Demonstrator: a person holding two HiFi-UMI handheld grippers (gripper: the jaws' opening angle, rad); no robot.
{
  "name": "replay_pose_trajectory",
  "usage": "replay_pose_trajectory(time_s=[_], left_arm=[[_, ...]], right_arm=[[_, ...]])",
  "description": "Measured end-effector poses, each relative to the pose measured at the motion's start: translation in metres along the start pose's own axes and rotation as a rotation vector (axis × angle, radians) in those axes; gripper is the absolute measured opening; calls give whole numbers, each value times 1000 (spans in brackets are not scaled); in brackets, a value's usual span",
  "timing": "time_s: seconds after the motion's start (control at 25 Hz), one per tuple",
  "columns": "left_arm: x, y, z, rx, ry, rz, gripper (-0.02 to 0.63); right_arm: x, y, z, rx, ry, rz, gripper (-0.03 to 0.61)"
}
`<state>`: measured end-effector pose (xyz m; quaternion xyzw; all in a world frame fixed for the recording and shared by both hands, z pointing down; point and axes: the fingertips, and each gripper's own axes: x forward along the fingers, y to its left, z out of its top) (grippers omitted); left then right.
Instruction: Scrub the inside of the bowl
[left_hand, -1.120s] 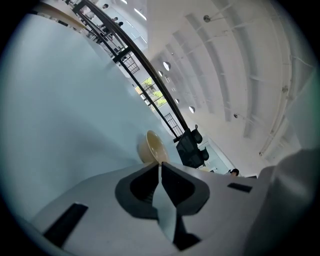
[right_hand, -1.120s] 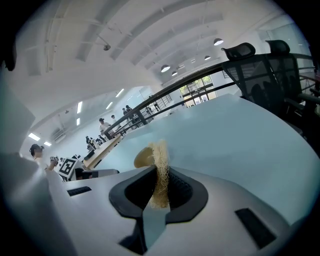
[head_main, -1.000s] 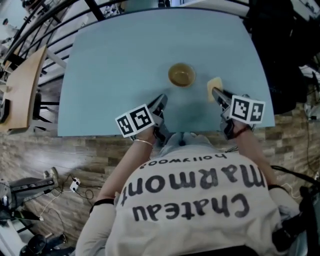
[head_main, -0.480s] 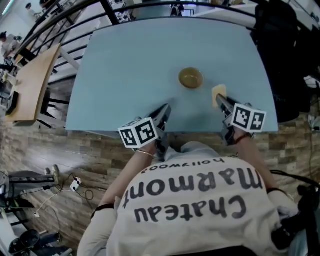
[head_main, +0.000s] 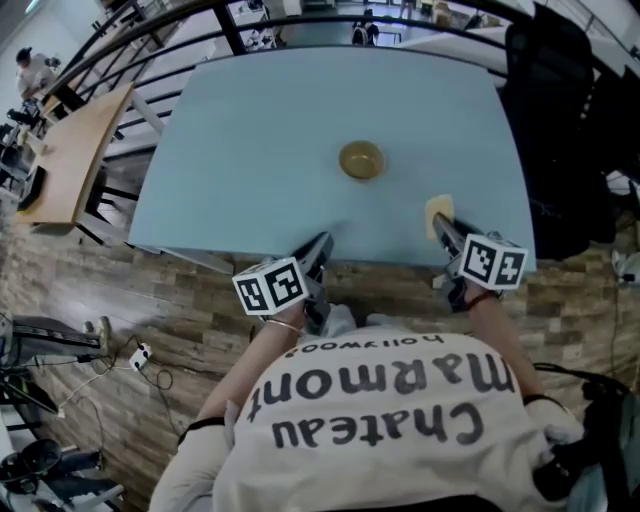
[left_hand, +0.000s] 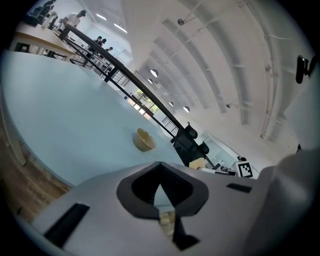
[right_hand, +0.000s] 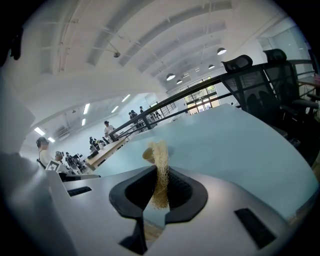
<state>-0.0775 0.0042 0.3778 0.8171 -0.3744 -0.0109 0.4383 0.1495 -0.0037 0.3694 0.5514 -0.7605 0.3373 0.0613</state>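
Head view: small tan bowl (head_main: 361, 160) sits upright on the pale blue table (head_main: 250, 130), approx mid-table, nothing touching it. Both grippers hang at the table's near edge, well apart from the bowl.

L gripper (head_main: 322, 243) points toward the bowl from the near-left, tips just over the edge. R gripper (head_main: 438, 222) is at the near-right w/ a pale yellow scrub pad (head_main: 436, 210) sticking out past its tips.

Left gripper view: L jaws are pressed together, tips meeting, nothing btwn them. The bowl (left_hand: 144, 140) shows beyond them on bare table, a bit left of the jaw line.

Right gripper view: R jaws are clamped on the scrub pad (right_hand: 160, 165). It's fibrous, stands on edge btwn the pads and pokes out beyond the tips. The bowl (right_hand: 146, 155) peeks out just behind the pad's left side, farther off on the table.

Black chair (head_main: 545, 120) stands by the table's right side, wooden desk (head_main: 70, 150) off to the left.
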Motion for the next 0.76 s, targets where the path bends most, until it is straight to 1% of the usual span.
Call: replay_pose_trajectory(time_s=[0.12, 0.2, 0.4, 0.48, 0.6, 0.76], left_arm=[[-2, -12, -15, -4, -6, 12, 3], [-3, -19, -26, 6, 0, 22, 3], [-7, -30, -52, 14, 6, 35, 3], [-10, -32, -62, 23, 10, 45, 3], [-18, -44, -77, 17, 16, 30, 3], [-27, -52, -87, 31, 11, 26, 3]], right_arm=[[-20, -11, -12, -52, 9, -19, 61], [-30, -17, -21, -61, 14, -18, 61], [-48, -26, -52, -54, 40, 2, 61], [-57, -28, -58, -47, 39, 3, 61], [-69, -27, -66, -47, 36, 8, 61], [-81, -26, -74, -32, 28, 14, 61]])
